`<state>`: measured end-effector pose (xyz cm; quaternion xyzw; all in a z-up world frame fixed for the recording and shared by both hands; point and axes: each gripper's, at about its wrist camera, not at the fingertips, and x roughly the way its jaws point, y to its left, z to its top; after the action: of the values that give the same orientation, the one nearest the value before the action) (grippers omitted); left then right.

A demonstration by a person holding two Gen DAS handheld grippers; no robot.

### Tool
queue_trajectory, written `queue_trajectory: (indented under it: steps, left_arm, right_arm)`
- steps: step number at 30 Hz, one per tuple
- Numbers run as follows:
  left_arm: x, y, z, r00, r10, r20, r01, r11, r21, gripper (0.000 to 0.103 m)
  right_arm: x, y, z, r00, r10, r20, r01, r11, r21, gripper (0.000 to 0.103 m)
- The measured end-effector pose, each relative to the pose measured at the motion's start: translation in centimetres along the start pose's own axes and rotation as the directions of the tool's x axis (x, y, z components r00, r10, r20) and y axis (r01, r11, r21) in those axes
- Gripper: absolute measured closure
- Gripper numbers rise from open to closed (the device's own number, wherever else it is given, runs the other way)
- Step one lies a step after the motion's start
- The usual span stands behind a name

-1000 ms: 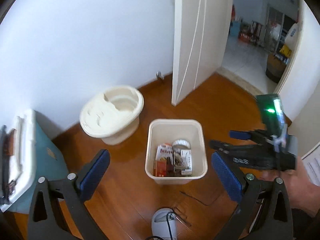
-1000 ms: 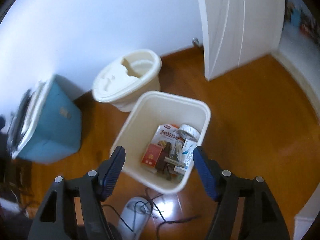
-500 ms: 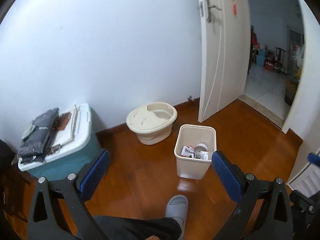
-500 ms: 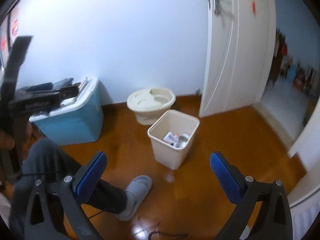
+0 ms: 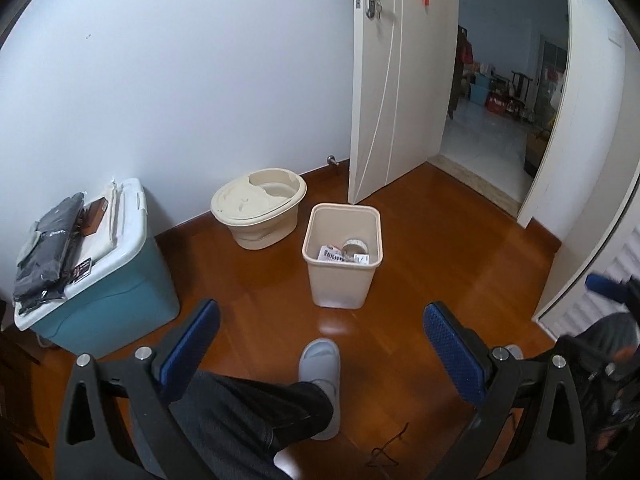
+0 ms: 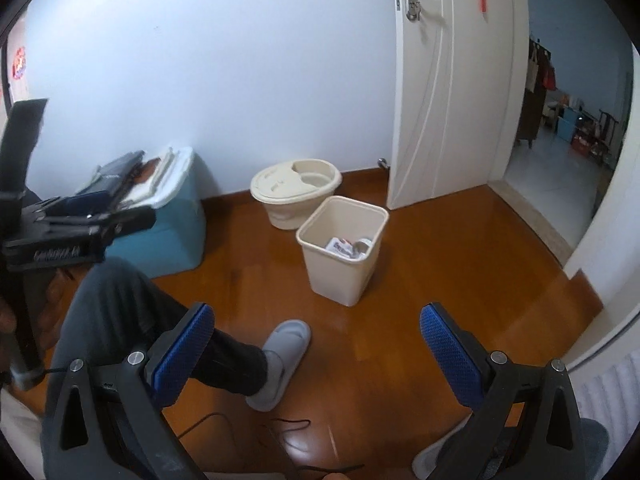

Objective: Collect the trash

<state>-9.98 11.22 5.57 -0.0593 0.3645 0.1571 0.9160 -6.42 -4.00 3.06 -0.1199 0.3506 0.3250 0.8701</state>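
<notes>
Beige plastic, the bin [image 5: 343, 256] stood on the wood floor [image 5: 440, 264], with trash [image 5: 344, 254] already inside: printed packets and a tape roll. Both grippers were well back from the bin and held nothing. The left gripper [image 5: 322, 344] had its fingers spread wide; the right gripper [image 6: 316, 344] had just been opening its fingers to full width, nothing between them.

Likely risks: a dark cord [image 6: 288, 426] lay on the floor nearer the person than the bin, beside a slipper [image 6: 280, 364], and could snag a foot. Any reach toward the bin might tip it, since it looked light. Stray trash may lie out of view.

Print showed on the packets in the bin, too small to read.
</notes>
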Motion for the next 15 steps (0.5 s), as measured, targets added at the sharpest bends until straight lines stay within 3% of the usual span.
queue_trajectory:
  steps: [15]
  left_arm:
    - [-0.4,-0.5,-0.8,0.998,0.039,-0.040,-0.039,0.999,0.013,0.000]
  right_arm:
    - [2.4,0.4,1.5,0.994,-0.068,-0.089,0.067,0.998,-0.015,0.000]
